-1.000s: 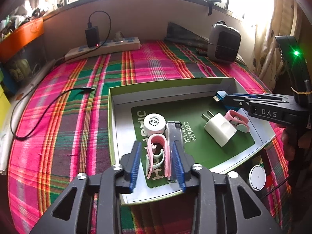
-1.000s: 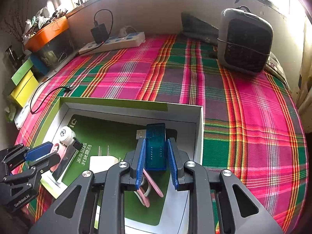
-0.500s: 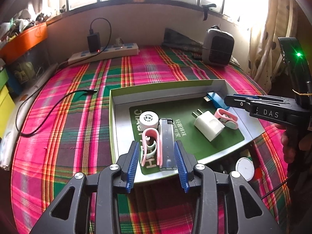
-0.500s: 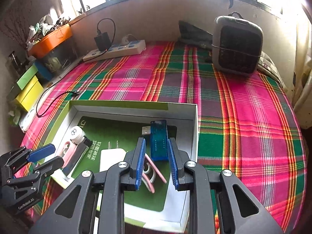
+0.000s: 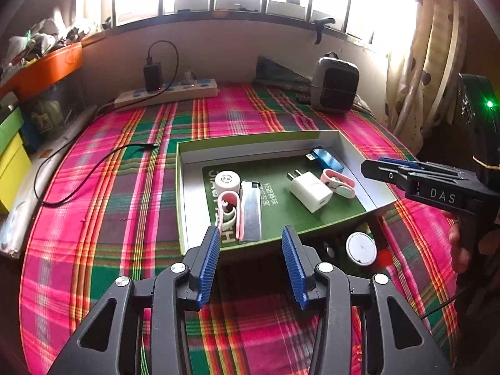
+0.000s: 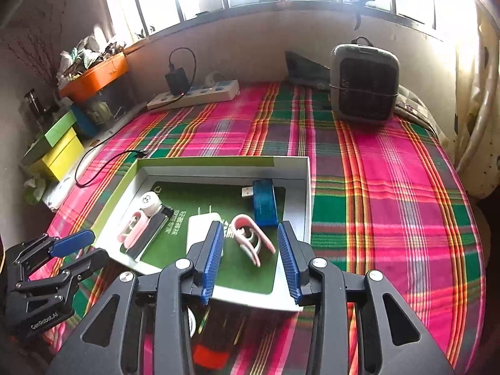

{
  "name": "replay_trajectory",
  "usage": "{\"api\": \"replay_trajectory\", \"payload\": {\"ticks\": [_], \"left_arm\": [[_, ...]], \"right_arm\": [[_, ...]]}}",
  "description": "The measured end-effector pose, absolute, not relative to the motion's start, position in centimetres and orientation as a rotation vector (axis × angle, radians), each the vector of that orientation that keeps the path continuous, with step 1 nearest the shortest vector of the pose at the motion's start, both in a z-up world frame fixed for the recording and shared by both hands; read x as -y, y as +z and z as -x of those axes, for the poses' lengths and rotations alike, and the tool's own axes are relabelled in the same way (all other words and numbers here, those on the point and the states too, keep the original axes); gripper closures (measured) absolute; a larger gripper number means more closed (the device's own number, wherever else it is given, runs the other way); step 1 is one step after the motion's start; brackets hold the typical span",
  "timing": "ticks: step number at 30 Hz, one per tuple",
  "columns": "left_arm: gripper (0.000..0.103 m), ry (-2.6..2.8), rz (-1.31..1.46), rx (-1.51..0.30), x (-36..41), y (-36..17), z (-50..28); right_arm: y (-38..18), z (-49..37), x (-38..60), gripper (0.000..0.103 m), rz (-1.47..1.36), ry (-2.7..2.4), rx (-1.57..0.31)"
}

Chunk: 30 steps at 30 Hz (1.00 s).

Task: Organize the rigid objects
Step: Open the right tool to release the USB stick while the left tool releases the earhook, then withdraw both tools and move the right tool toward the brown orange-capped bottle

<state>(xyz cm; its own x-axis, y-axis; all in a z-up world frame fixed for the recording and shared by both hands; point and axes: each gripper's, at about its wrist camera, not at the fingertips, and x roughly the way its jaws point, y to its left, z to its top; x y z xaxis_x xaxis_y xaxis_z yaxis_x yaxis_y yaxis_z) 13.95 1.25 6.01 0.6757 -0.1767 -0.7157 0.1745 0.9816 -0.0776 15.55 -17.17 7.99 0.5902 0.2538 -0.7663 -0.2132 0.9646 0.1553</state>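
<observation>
An open box (image 5: pixel 184 187) (image 6: pixel 307 187) with a green floor lies on the plaid cloth. In it are a white round cap (image 5: pixel 227 180), a pink and white clip (image 5: pixel 230 211), a silver lighter (image 5: pixel 252 209), a white plug adapter (image 5: pixel 311 191) (image 6: pixel 200 228), a second pink clip (image 5: pixel 339 182) (image 6: pixel 250 239) and a blue USB stick (image 5: pixel 326 160) (image 6: pixel 264 201). My left gripper (image 5: pixel 251 262) is open and empty, just short of the box's near edge. My right gripper (image 6: pixel 250 256) is open and empty above the box's near right corner.
A white power strip (image 5: pixel 167 93) with a black charger and a grey heater (image 5: pixel 333 85) (image 6: pixel 364 82) stand at the back. A black cable (image 5: pixel 93 168) lies left of the box. A white round disc (image 5: pixel 361 247) lies by the box's near corner. Coloured boxes (image 6: pixel 59 150) stand at the left.
Both grippers opened and drew back. The left one let go of the pink clip and lighter, the right one released the blue USB stick. All now lie in the box.
</observation>
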Motion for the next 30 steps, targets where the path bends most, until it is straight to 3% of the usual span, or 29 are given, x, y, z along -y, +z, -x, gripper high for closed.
{"api": "replay_trajectory", "payload": {"ticks": [11,30], "left_arm": [[0.056,-0.212,0.074,-0.808,-2.3,5.4,-11.7],[0.055,-0.209,0.162,-0.844,-5.7,3.0,-9.6]], "right_arm": [[7.6,-11.5,17.8,0.062,-0.067,0.247,-0.886],[5.6,-7.1,17.0,0.061,-0.091,0.256,-0.912]]}}
